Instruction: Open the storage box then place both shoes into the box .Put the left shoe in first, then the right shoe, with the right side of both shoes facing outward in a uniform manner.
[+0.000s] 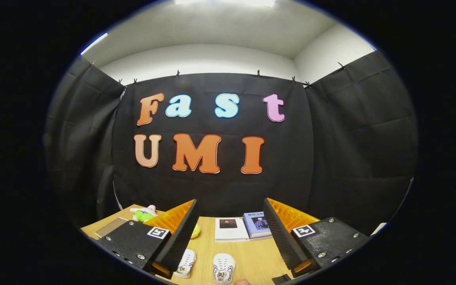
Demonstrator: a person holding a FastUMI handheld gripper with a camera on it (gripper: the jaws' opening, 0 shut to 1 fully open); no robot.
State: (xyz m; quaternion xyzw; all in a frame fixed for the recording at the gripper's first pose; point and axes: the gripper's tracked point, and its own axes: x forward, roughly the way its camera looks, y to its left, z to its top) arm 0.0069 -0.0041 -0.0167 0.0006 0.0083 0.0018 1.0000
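Observation:
My gripper point(231, 208) is held high over a wooden table point(251, 253), open, its two fingers wide apart with nothing between them. Down between the fingers two small white shoes with striped sides lie on the table. One shoe point(185, 264) is partly hidden by the left finger point(180, 233). The other shoe point(224, 268) lies in the gap, its toe pointing away from me. The right finger point(281, 233) stands to the right of it.
Two books lie at the table's far edge beyond the fingers, a white one point(230, 229) and a blue one point(257, 224). A green and pink plush toy point(144, 214) and a flat brown item point(111, 227) lie at the left. A fingertip point(242, 282) shows near me.

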